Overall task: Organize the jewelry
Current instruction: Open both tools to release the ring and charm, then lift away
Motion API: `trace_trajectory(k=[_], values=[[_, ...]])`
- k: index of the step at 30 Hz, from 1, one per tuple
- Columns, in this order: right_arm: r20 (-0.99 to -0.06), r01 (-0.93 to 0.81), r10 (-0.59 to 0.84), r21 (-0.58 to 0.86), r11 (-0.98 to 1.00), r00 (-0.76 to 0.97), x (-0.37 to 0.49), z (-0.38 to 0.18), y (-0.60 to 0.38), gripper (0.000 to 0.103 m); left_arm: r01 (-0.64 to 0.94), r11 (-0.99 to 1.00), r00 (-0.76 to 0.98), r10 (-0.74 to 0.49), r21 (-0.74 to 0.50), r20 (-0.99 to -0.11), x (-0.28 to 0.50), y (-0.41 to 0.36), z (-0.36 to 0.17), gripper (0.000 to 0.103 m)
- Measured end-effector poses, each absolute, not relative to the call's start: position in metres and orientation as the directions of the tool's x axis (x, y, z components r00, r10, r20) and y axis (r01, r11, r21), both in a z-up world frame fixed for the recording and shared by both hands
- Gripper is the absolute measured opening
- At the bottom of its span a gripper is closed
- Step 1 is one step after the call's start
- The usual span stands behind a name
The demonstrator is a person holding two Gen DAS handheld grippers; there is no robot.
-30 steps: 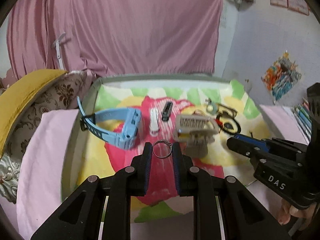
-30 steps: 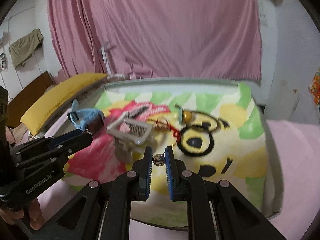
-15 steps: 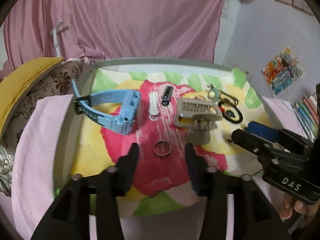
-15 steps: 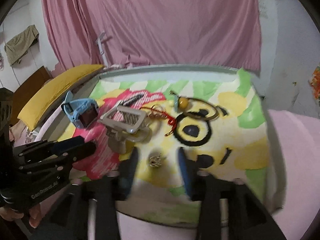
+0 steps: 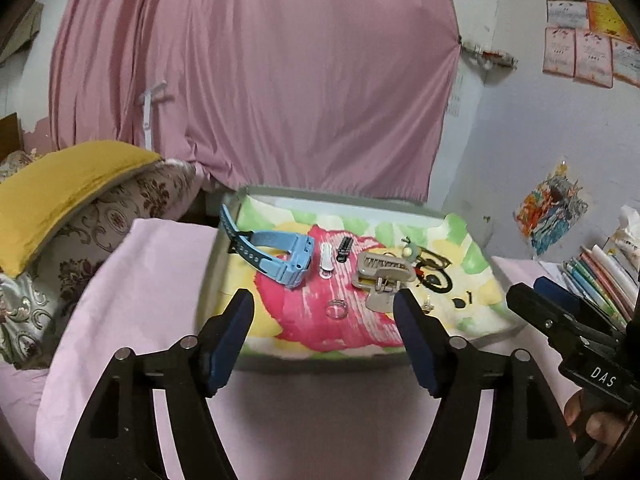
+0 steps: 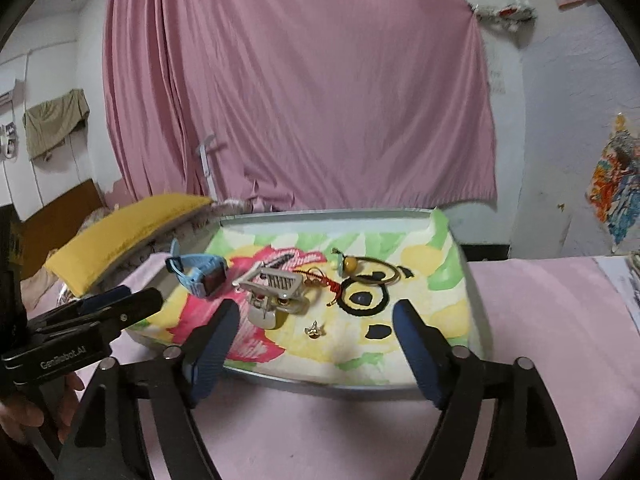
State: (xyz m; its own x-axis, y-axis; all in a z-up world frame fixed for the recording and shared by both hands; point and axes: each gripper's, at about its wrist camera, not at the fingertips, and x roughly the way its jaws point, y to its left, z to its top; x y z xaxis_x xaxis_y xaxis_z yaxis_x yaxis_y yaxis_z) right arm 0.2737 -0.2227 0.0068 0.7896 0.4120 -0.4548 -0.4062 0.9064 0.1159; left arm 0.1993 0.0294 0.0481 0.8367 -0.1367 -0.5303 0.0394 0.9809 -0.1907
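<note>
A tray [image 5: 340, 196] lined with a colourful mat sits on a pink bed. On it lie a blue watch [image 5: 280, 258], a white clip [image 5: 326, 261], a black clip [image 5: 344, 248], a beige hair claw [image 5: 382, 276], a silver ring [image 5: 336, 309] and a small earring [image 5: 428, 304]. My left gripper [image 5: 323, 298] hovers short of the ring, its jaws opening with nothing between them. My right gripper [image 6: 316, 308] hangs over the tray's [image 6: 320, 213] near edge, jaws opening and empty, with the gold earring [image 6: 314, 330] lying just ahead. A gold bangle [image 6: 372, 274] and a red cord [image 6: 324, 280] lie behind it.
A yellow pillow [image 5: 60, 188] and a floral cushion [image 5: 120, 220] lie left of the tray. Books [image 5: 600, 276] are stacked at the right. A pink curtain [image 6: 300, 100] hangs behind. Each gripper shows in the other's view, held in a hand [image 6: 24, 412].
Both grippers went from shut to wide apart. The left let go of the ring, the right let go of the earring, and both drew back and up from the tray.
</note>
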Motion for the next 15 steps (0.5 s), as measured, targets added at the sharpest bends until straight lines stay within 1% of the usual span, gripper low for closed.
trace_trajectory(k=[2,6,8,11,13,15], values=[[-0.446,-0.409,0.415,0.115,0.905,0.793,0.266,0.010,-0.223,0.085,0.037,0.983,0.848,-0.127,-0.182,-0.515,0.188,0.029,0.054,0.067],[-0.421,-0.413,0.415,0.100,0.905,0.807,0.246,0.018,-0.225,0.085,0.039,0.985,0.865,-0.117,-0.166,-0.488,0.163,0.027,0.063,0.067],[-0.406,-0.413,0.413,0.092,0.906,0.815,0.236,0.020,-0.225,0.089,0.044,0.986,0.873,-0.117,-0.162,-0.473,0.150,0.027,0.067,0.067],[-0.356,-0.410,0.403,0.061,0.910,0.843,0.213,0.025,-0.226,0.090,0.040,0.988,0.888,-0.104,-0.150,-0.448,0.129,0.026,0.071,0.067],[-0.328,-0.408,0.398,0.041,0.912,0.857,0.199,0.026,-0.226,0.095,0.040,0.988,0.893,-0.101,-0.147,-0.438,0.116,0.026,0.073,0.067],[-0.301,-0.411,0.402,0.039,0.911,0.865,0.185,0.026,-0.228,0.099,0.040,0.989,0.900,-0.097,-0.141,-0.425,0.102,0.026,0.075,0.070]])
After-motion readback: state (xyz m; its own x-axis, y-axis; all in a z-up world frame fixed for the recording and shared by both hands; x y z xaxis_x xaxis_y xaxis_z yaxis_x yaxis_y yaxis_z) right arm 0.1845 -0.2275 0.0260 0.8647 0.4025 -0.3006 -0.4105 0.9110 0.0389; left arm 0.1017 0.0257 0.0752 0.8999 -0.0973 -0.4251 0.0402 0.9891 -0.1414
